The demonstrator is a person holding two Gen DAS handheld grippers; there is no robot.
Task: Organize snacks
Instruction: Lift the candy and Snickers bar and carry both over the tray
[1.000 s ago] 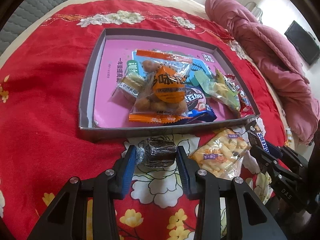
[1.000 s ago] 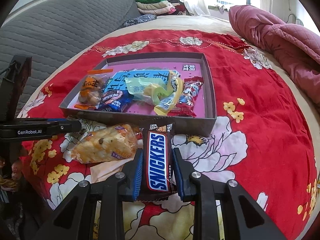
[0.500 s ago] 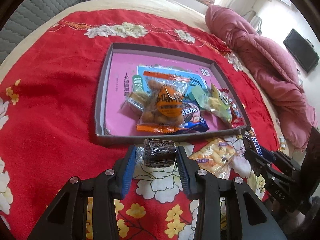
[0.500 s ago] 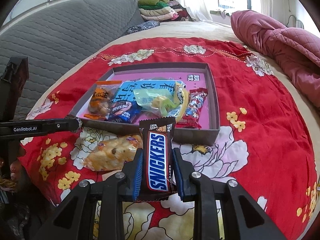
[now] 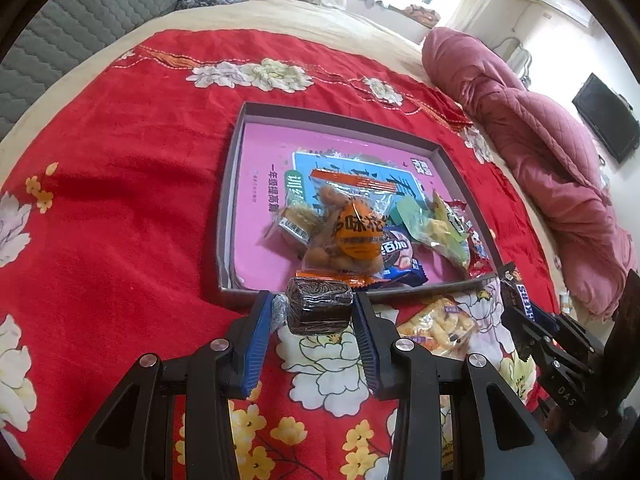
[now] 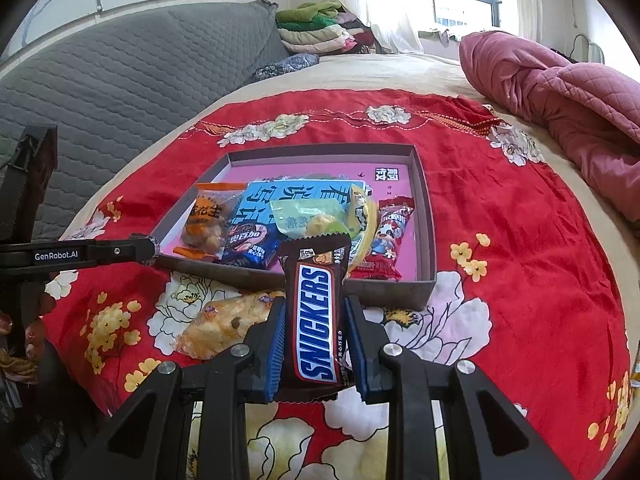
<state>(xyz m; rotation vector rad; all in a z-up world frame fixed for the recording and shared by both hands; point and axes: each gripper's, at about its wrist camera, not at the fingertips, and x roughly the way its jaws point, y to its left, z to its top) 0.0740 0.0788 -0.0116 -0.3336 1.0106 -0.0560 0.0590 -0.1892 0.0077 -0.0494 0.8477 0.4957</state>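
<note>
My left gripper is shut on a dark wrapped snack roll, held above the red cloth just short of the near wall of the grey box lid. The lid has a pink floor and holds several snack packets, among them an orange peanut bag. My right gripper is shut on a Snickers bar, held upright above the cloth in front of the lid. A clear cracker packet lies on the cloth between the grippers; it also shows in the left wrist view.
The red flowered cloth covers a bed. A pink quilt is heaped at the far right. A grey padded headboard and folded clothes stand behind. The left gripper reaches in from the left.
Both grippers have risen with their snacks held; the lid and packets look smaller and farther below. The Snickers bar and the dark roll stay gripped.
</note>
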